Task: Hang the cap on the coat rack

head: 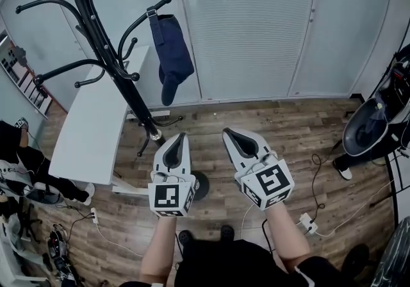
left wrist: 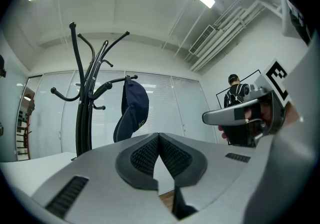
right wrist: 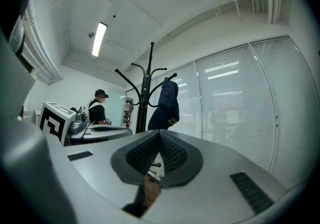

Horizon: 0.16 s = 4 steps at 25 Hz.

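A dark blue cap (head: 170, 55) hangs by its strap from a hook of the black coat rack (head: 106, 42). The left gripper view shows the same cap (left wrist: 132, 110) on the rack (left wrist: 86, 113); in the right gripper view the cap (right wrist: 167, 104) hangs off the rack (right wrist: 145, 98) too. My left gripper (head: 175, 143) and right gripper (head: 238, 138) are held low, side by side above the floor, well short of the rack. Both are shut with nothing between the pads (left wrist: 159, 137) (right wrist: 159, 135).
A white table (head: 96, 119) stands behind the rack on the left. A black round base (head: 200, 184) lies on the wooden floor under the left gripper. Cables and a power strip (head: 307, 221) lie at the right. A person (right wrist: 97, 110) stands off to the side.
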Available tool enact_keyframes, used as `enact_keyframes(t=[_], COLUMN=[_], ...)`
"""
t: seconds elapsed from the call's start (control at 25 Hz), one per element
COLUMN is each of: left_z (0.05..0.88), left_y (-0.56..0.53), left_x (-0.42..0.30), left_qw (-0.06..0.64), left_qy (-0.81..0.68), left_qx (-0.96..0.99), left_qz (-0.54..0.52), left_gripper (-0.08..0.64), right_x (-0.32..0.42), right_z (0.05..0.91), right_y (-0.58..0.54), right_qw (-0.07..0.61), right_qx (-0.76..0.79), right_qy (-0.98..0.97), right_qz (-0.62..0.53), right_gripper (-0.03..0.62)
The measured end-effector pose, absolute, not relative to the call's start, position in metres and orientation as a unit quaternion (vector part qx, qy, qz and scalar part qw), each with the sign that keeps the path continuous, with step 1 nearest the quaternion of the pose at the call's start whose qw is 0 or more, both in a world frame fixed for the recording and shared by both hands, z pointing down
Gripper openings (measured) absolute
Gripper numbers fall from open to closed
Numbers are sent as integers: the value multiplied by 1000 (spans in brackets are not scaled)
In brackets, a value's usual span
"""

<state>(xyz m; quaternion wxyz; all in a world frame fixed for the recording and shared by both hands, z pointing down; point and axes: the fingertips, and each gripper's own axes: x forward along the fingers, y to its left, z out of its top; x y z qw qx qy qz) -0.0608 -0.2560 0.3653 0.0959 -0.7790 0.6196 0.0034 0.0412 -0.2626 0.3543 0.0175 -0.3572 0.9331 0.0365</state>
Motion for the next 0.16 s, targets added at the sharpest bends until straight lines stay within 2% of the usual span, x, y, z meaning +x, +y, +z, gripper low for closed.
enact_keyframes(t=[0.16], left_z=[365], left_y=[-255], left_x=[-60], left_qw=[97], left_qy=[618], left_qx=[-780], left_qz=[4], left_gripper=[15], right_x=[42], right_z=[354], right_y=[-262], right_qw=[20], right_qx=[-362], right_qy=[931], right_qz=[35], right_gripper=[31])
